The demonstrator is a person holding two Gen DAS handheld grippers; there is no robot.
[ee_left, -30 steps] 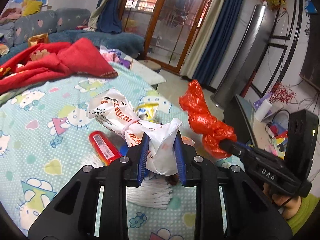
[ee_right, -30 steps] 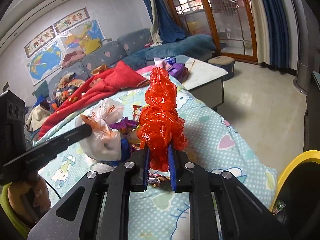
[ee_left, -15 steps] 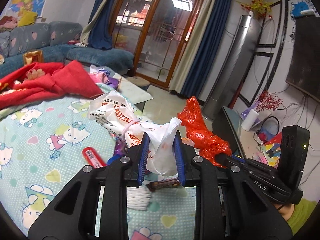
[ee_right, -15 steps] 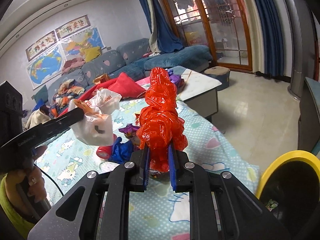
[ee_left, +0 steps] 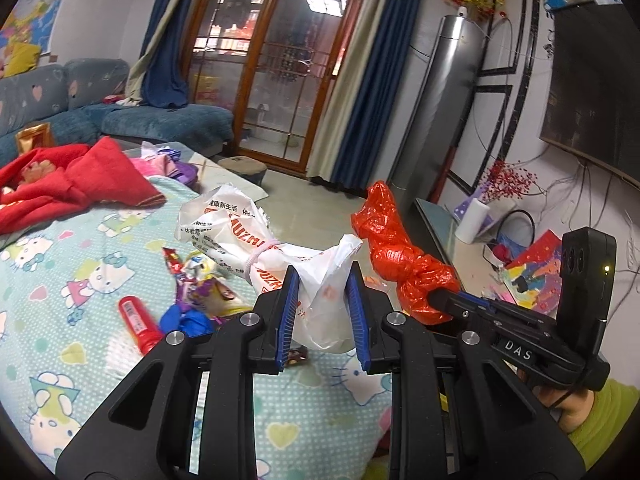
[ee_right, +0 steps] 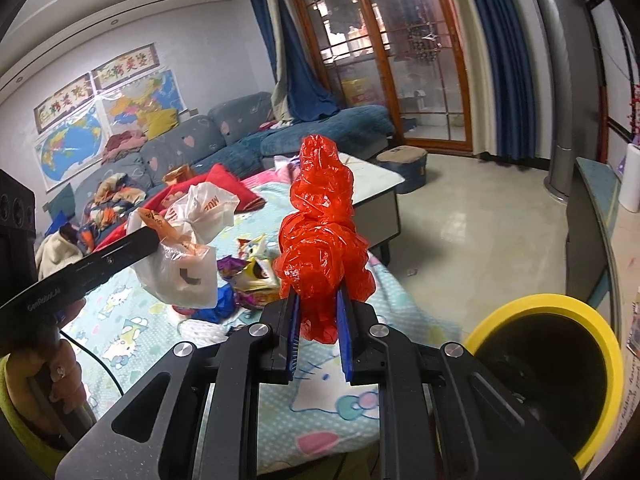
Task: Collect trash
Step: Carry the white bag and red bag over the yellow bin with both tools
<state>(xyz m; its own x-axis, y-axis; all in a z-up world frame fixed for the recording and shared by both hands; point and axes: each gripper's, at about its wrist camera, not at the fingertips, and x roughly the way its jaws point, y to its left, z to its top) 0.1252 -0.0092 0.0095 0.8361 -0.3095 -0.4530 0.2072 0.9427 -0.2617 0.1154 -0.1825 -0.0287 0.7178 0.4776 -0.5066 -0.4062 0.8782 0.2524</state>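
Note:
My left gripper (ee_left: 322,280) is shut on a white plastic bag (ee_left: 240,236) with red print, held in the air above the bed. My right gripper (ee_right: 317,300) is shut on a knotted red plastic bag (ee_right: 322,220), also lifted. In the left wrist view the red plastic bag (ee_left: 396,252) hangs just to the right of the white one, on the right gripper's fingers (ee_left: 444,298). In the right wrist view the white plastic bag (ee_right: 188,256) hangs at the left. Loose wrappers (ee_left: 200,284), a red tube (ee_left: 138,320) and a blue scrap (ee_left: 182,318) lie on the sheet. A black bin with a yellow rim (ee_right: 532,304) stands at lower right.
The bed has a cartoon-cat sheet (ee_left: 60,280) with red cloth (ee_left: 68,184) at its far side. A low table (ee_right: 380,196) stands beyond the bed, then tiled floor (ee_right: 480,240). A cabinet top (ee_left: 448,224) with a paper roll (ee_left: 474,220) lies to the right. A hand (ee_right: 52,376) holds the left gripper.
Both grippers have risen and drawn back from the bed with their bags. The wrappers, red tube and blue scrap now lie uncovered below, and the yellow-rimmed bin has come further into the right wrist view.

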